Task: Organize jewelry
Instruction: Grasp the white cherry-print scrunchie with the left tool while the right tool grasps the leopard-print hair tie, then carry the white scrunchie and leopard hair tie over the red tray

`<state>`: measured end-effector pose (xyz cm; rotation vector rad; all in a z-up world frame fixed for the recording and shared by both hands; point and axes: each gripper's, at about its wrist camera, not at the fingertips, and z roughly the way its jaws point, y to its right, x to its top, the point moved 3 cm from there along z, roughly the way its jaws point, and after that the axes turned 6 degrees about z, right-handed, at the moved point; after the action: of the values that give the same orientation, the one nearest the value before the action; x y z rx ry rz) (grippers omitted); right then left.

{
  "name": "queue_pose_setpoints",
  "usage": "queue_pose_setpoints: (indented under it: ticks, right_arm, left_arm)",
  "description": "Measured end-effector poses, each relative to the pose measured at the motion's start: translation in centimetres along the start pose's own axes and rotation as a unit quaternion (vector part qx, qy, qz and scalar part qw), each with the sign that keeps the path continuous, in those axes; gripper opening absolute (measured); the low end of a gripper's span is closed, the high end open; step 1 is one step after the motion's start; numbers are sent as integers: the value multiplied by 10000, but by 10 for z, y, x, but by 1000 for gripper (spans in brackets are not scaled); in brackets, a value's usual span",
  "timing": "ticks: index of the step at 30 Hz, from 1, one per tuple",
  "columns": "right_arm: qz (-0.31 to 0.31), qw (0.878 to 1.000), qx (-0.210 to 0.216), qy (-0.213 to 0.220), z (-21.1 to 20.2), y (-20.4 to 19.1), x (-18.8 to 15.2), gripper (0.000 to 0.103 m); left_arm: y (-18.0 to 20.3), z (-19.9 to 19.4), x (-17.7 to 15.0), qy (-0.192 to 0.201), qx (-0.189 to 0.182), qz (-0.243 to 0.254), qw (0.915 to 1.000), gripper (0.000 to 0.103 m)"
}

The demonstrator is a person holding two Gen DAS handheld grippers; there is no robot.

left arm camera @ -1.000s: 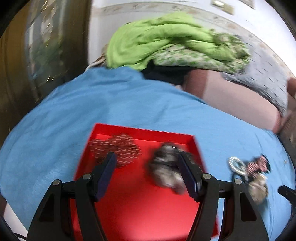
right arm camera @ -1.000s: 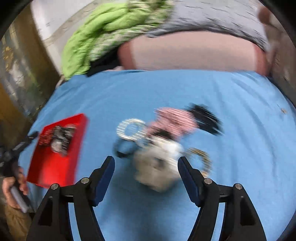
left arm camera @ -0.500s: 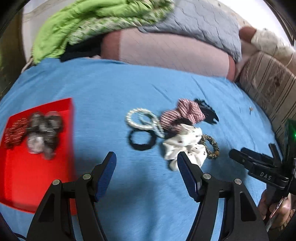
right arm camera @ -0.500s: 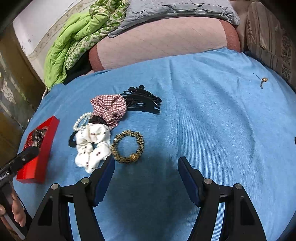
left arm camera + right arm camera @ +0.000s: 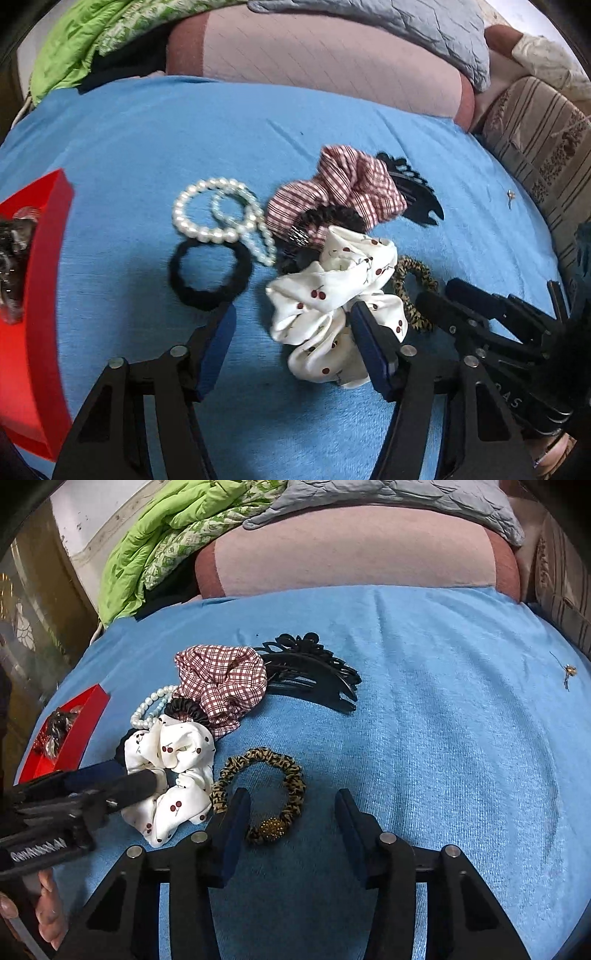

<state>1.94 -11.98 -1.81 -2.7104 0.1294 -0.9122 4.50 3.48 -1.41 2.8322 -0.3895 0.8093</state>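
Note:
A heap of hair ties and bracelets lies on the blue bedsheet (image 5: 424,738). My left gripper (image 5: 291,321) is open, low over the sheet, its right finger touching the white cherry scrunchie (image 5: 332,295); the black hair tie (image 5: 208,273) lies just ahead of its left finger. My right gripper (image 5: 291,805) is open around the near part of the leopard bracelet (image 5: 266,794). The white scrunchie (image 5: 173,760), plaid scrunchie (image 5: 225,679), pearl bracelets (image 5: 214,214) and black comb clip (image 5: 314,668) lie beyond. The red tray (image 5: 40,295) at left holds some pieces.
Pink and grey pillows (image 5: 351,550) and a green blanket (image 5: 159,535) lie at the bed's far end. A small gold earring (image 5: 569,672) lies alone at the right. A striped cushion (image 5: 543,147) borders the right side.
My left gripper swung right from the red tray to the heap and came close to the white scrunchie. My right gripper moved in over the leopard bracelet.

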Motion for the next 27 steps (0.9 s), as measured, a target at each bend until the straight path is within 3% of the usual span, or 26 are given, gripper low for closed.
queue_pose_setpoints:
  ticks: [2, 3, 5, 6, 7, 10, 19, 27]
  right_arm:
    - [-1, 10000, 9, 0, 1, 1, -1, 51]
    - [-15, 10000, -17, 4, 1, 1, -2, 50]
    - [-61, 10000, -65, 13, 3, 1, -2, 33]
    - [-73, 9999, -69, 16, 3, 0, -2, 27]
    - [-87, 9999, -58, 28, 3, 0, -3, 14]
    - [-153, 9998, -68, 145, -2, -3, -3, 7]
    - [-42, 9992, -55, 405, -30, -11, -7, 6]
    - [-29, 9981, 17, 620, -71, -34, -8, 6]
  left_arm:
    - [3, 3, -1, 13, 51, 16, 10000, 53]
    - [5, 3, -1, 39, 84, 38, 9999, 39]
    - [9, 4, -1, -29, 105, 80, 9999, 14]
    - [11, 3, -1, -35, 111, 89, 9999, 13]
    - [12, 1, -1, -29, 91, 93, 9999, 11]
    - [15, -13, -5, 54, 60, 120, 9999, 10]
    - [2, -85, -18, 620, 133, 191, 9978, 10]
    - [-41, -146, -39, 1088, 457, -115, 9929, 10]
